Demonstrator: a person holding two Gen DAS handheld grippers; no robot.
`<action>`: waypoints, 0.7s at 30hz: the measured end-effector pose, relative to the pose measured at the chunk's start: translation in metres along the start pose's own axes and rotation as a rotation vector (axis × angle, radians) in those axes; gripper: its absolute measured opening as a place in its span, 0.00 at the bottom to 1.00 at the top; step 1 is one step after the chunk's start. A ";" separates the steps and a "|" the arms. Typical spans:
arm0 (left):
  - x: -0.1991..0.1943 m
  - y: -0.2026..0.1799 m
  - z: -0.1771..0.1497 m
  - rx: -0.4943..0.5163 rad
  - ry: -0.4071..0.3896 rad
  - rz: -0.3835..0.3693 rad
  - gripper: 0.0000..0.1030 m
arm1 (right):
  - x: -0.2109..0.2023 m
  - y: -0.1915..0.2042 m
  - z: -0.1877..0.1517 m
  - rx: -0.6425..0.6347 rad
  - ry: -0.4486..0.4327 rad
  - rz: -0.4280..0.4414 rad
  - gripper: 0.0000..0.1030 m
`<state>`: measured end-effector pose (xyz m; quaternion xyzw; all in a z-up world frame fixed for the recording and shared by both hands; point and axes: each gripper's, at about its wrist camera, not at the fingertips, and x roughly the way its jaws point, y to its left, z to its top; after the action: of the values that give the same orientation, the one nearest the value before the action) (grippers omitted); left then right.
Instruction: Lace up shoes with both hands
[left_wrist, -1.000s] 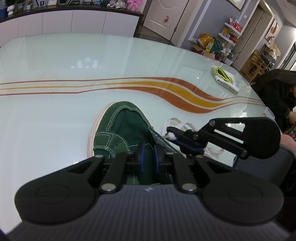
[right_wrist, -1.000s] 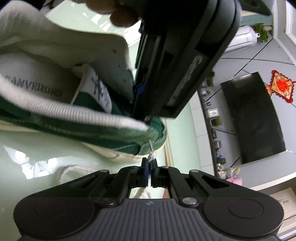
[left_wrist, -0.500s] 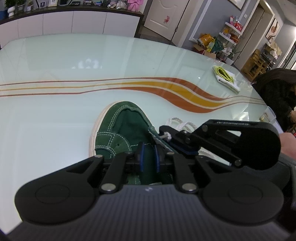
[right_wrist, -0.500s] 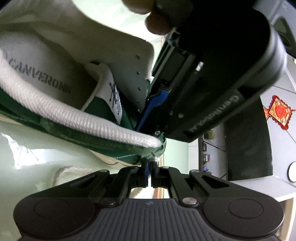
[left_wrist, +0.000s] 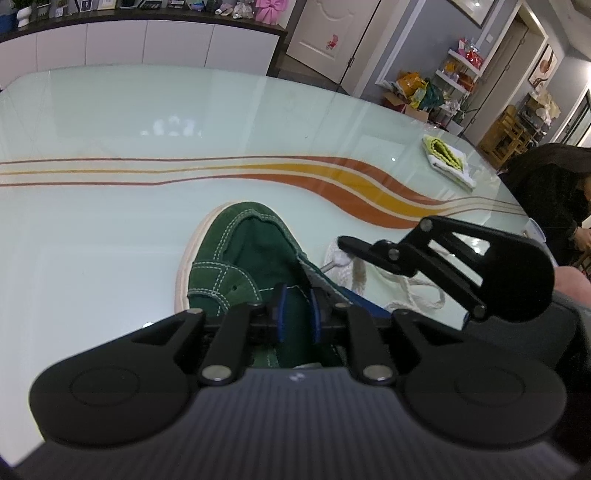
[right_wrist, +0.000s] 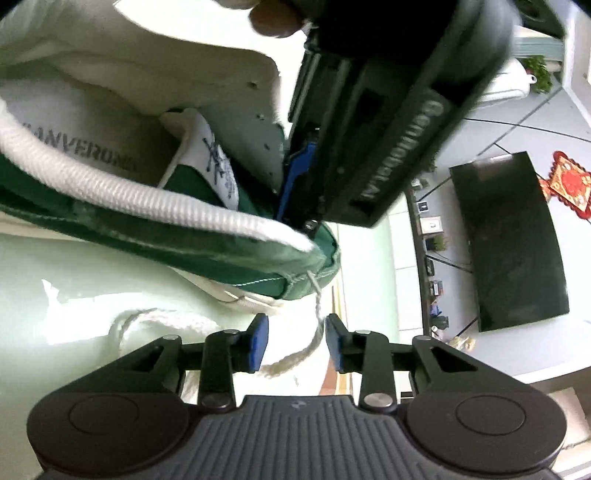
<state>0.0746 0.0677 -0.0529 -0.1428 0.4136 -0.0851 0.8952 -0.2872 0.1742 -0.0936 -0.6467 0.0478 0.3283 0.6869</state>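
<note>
A green suede shoe (left_wrist: 236, 258) with a white sole lies on the pale glass table (left_wrist: 110, 229). My left gripper (left_wrist: 297, 314) is shut on the shoe's upper by the tongue, green fabric filling the gap between its blue pads. In the right wrist view the shoe (right_wrist: 184, 243) shows its white lining, with the left gripper (right_wrist: 295, 177) clamped at the eyelet flap. A white lace (right_wrist: 317, 306) comes out of a low eyelet and hangs loose between the pads of my open right gripper (right_wrist: 295, 341). From the left wrist view, the right gripper (left_wrist: 345, 243) hovers beside the shoe over the lace pile (left_wrist: 406, 291).
A folded yellow-green cloth (left_wrist: 443, 155) lies at the table's far right. A person in dark clothes (left_wrist: 546, 192) sits at the right edge. Orange and yellow stripes (left_wrist: 332, 173) cross the table. White cabinets (left_wrist: 147, 44) stand behind it, and a dark TV (right_wrist: 506, 240) hangs on the wall.
My right gripper has opened and let go of the lace it was pinching, and has drawn slightly away from the shoe. The left gripper keeps its hold on the shoe.
</note>
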 end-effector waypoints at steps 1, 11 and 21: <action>-0.001 0.000 0.000 0.000 0.000 0.000 0.14 | -0.002 -0.002 0.000 0.009 0.001 -0.002 0.33; -0.001 -0.001 -0.002 0.006 -0.002 0.000 0.15 | -0.018 -0.002 0.006 0.037 -0.053 -0.018 0.10; -0.001 -0.002 -0.002 0.018 -0.006 0.010 0.15 | -0.021 0.013 0.023 -0.040 -0.076 0.010 0.01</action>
<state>0.0722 0.0654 -0.0532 -0.1331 0.4108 -0.0840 0.8981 -0.3189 0.1862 -0.0907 -0.6471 0.0181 0.3570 0.6734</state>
